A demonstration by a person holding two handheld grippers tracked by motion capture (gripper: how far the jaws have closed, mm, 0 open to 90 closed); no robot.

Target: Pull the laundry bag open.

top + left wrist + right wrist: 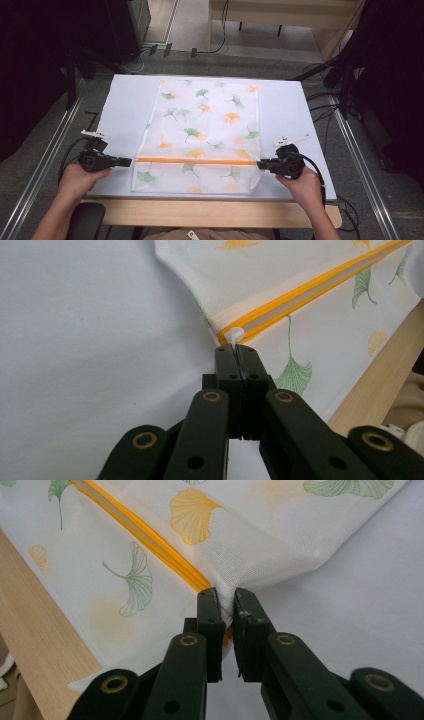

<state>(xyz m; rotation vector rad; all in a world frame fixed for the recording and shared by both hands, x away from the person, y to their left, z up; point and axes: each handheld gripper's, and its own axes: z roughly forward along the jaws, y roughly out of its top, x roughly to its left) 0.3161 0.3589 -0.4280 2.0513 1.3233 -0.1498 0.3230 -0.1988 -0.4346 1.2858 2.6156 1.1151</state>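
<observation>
Flat on the white counter [125, 100] lies a mesh bag [205, 130] printed with ginkgo leaves, filling the centre of the high view, its orange zipper [197, 161] running across the lower middle; at the zipper's left end the left gripper [127, 161] is pinched tight on the white zipper pull [233, 335]; at the right end the right gripper [261, 164] is clamped on the bag's edge.

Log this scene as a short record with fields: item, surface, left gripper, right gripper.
item: mesh bag with ginkgo leaf print, lying flat, orange zipper across it
surface: white mat on a wooden table
left gripper: shut on the white zipper pull
right gripper: shut on the bag's edge at the zipper's other end
</observation>
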